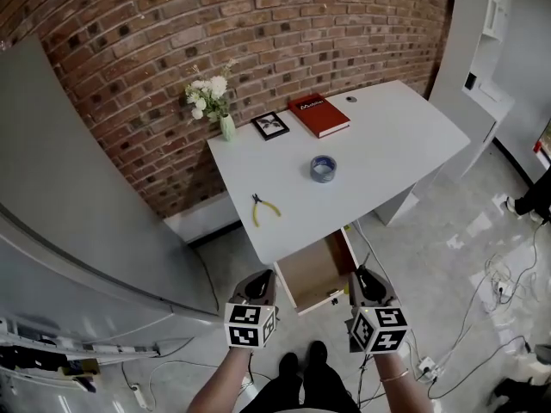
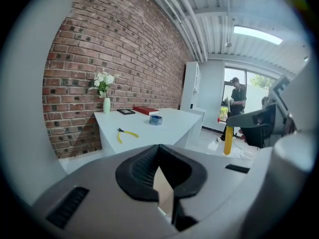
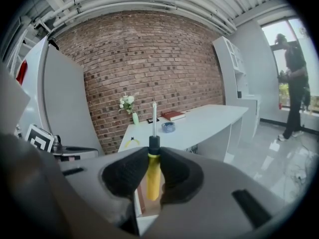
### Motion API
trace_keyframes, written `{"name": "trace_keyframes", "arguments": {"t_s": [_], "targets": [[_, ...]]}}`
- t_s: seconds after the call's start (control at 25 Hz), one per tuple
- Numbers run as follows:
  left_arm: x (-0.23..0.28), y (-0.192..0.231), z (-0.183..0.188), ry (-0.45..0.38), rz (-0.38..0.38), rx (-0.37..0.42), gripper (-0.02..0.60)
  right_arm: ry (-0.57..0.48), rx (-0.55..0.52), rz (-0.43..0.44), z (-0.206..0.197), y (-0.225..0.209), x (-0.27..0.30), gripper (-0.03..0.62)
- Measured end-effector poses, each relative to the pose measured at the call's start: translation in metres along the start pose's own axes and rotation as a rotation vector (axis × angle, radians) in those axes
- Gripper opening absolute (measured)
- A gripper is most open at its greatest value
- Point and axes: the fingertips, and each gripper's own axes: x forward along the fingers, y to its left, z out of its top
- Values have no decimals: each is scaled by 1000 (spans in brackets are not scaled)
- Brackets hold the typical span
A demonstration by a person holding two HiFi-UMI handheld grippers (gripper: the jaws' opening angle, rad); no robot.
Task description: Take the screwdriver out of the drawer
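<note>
In front of the open drawer (image 1: pixel 308 275), the right gripper (image 3: pixel 152 169) is clamping the screwdriver (image 3: pixel 153 176) by its handle to carry it clear, while the left gripper (image 2: pixel 160 177) is hanging closed, empty.

This looks like an office or a studio room. A red brick wall (image 1: pixel 258 24) stands behind a white desk (image 1: pixel 387 149), which carries a red book (image 1: pixel 319 115), a small framed picture (image 1: pixel 270 126) and a vase of flowers (image 1: pixel 225 127). Cables (image 1: pixel 502 275) lie on the shiny floor (image 1: pixel 448 231). Bare pipes (image 2: pixel 192 24) run under the ceiling.
</note>
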Motion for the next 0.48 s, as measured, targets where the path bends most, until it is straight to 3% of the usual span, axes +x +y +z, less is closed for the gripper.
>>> {"name": "trace_keyframes", "arguments": {"t_s": [0.48], "targets": [[-5,-6,13,-24,0,21,-8,-12,-21,-5,6,5,-10,77]]}}
